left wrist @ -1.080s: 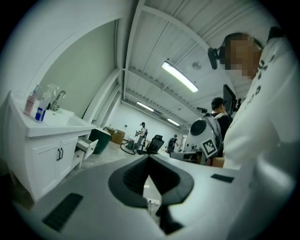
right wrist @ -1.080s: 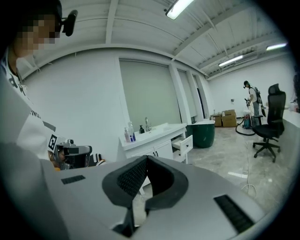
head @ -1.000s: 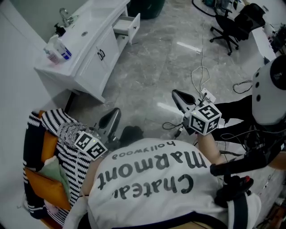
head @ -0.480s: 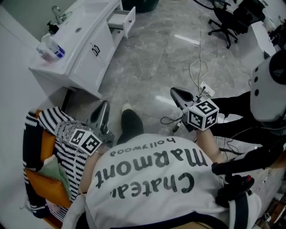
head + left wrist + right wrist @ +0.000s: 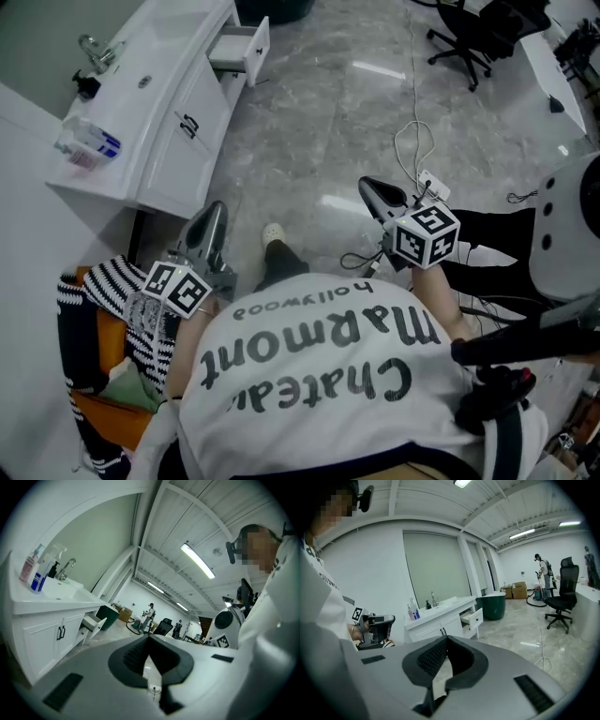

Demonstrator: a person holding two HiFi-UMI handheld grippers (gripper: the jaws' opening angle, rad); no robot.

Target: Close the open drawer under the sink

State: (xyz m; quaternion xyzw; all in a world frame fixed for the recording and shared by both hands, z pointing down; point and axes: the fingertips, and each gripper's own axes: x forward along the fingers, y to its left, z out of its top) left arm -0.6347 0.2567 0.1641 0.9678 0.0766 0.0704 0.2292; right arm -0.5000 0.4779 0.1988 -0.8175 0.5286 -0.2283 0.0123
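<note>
The white sink cabinet (image 5: 178, 103) stands at the upper left of the head view. Its far-end drawer (image 5: 242, 49) is pulled out; it also shows as the drawer (image 5: 96, 624) and the drawer (image 5: 472, 619) in the two gripper views. My left gripper (image 5: 214, 211) hovers over the floor near the cabinet's near corner, well short of the drawer. Its tips (image 5: 149, 639) meet with nothing between them. My right gripper (image 5: 368, 185) is held out over the middle of the floor, shut and empty (image 5: 446, 639). Both point roughly toward the cabinet.
Soap bottles (image 5: 84, 145) and a tap (image 5: 94, 47) sit on the countertop. A dark bin (image 5: 272, 9) stands beyond the drawer. Cables (image 5: 412, 141) lie on the floor, an office chair (image 5: 459, 42) stands at the far right, and striped clothing (image 5: 103, 328) is piled at the left.
The cabinet has slid up and to the left in the head view. My left gripper has swung closer to the cabinet's corner, and a shoe now shows between the grippers.
</note>
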